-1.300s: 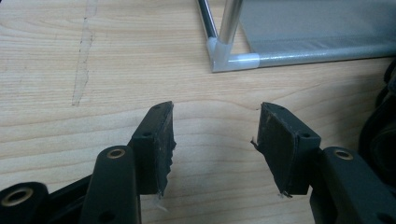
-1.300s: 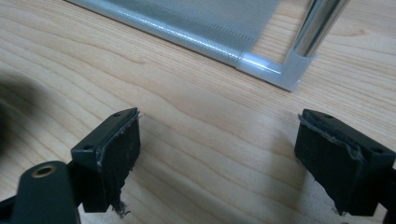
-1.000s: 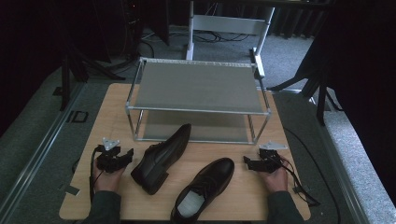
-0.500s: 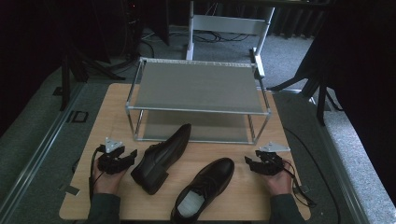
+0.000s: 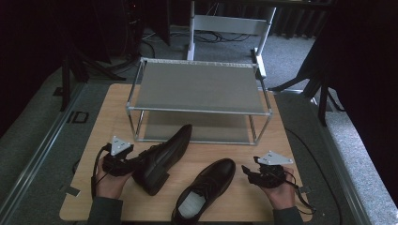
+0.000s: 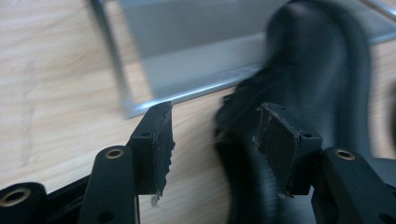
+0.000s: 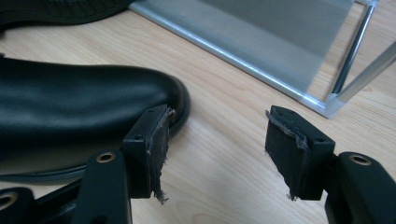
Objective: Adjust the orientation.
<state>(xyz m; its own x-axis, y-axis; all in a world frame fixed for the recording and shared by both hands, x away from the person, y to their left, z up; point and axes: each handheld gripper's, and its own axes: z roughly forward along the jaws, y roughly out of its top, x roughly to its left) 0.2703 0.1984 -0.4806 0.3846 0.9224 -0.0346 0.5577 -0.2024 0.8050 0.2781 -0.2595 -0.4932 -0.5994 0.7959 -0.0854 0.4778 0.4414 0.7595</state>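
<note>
1. Both hands had crept inward and up the table since the earlier frames: the left gripper (image 5: 126, 164) had closed in on the heel of the tipped shoe (image 5: 162, 157), and the right gripper (image 5: 257, 172) had drawn nearer the upright shoe (image 5: 206, 187); neither shoe had shifted.
2. At the left, the tipped shoe lay on its side, toe pointing under the rack (image 5: 199, 84). In the left gripper view the jaws stood fairly wide, one pad (image 6: 156, 140) over bare table (image 6: 56, 93), the other against or just before the leather (image 6: 317, 84); no grip showed.
3. In the middle, the upright shoe rested on its sole, toe toward the rack's lower shelf (image 5: 197, 129).
4. At the right, the jaws had just been opening and stood apart with only wood between them; the toe (image 7: 140, 93) lay just beside the left pad (image 7: 154, 135).
5. Judged step: the approach before lifting. Next, each gripper likely needed to straddle a shoe's rim, close firmly, then carry it onto the rack.
</note>
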